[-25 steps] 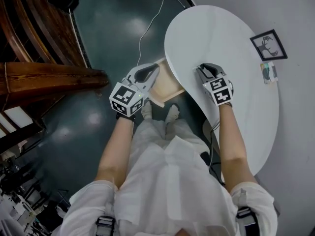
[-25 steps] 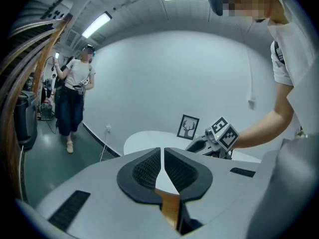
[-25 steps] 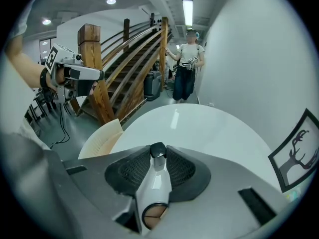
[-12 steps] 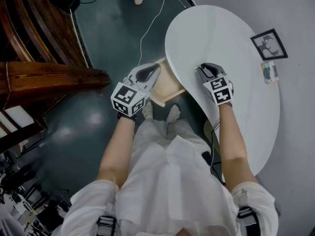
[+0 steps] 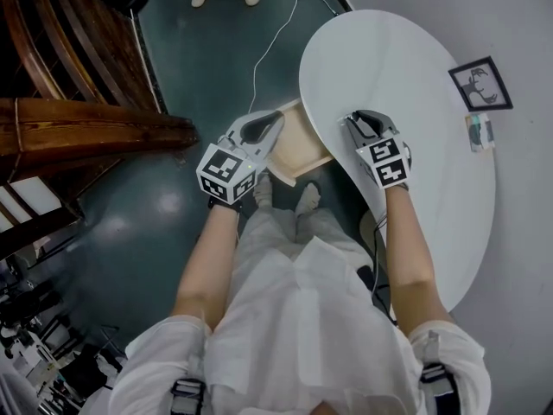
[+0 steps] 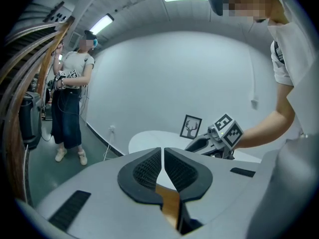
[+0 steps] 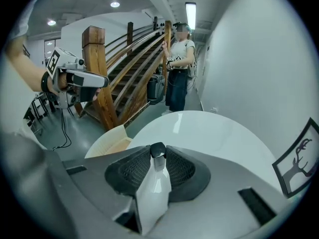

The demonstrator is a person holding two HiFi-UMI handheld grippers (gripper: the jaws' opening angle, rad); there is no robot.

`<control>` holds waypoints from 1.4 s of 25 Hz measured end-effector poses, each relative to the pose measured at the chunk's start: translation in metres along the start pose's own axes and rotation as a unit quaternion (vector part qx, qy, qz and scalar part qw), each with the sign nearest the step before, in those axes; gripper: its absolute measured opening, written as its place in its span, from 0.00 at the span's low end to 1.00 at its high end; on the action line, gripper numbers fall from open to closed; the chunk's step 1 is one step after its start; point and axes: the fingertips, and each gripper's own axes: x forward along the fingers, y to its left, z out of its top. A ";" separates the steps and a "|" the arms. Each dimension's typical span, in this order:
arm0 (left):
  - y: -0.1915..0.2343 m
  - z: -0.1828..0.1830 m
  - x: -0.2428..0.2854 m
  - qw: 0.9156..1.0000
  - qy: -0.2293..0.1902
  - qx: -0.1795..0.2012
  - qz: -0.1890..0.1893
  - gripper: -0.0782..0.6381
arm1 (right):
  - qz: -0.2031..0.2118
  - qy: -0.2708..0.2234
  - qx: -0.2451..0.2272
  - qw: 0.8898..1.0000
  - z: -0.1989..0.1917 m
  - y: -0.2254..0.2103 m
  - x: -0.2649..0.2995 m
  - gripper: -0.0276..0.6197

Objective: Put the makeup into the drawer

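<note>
We have the white makeup bottle (image 7: 153, 190) clamped cap-outward in the right gripper (image 7: 158, 159) above the white table (image 5: 406, 67) edge, while the left gripper (image 6: 163, 159), jaws nearly together and seemingly empty, sits beside the open wooden drawer (image 5: 304, 141), likely clearing the drop path.

The table (image 5: 406, 67) edge overhangs the open drawer's (image 5: 302, 141) rear; its front lies unobstructed.
</note>
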 end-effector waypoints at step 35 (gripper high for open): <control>0.101 -0.073 -0.070 0.998 0.032 -0.039 0.025 0.13 | 0.003 -0.001 -0.012 1.000 0.058 0.132 0.141 0.19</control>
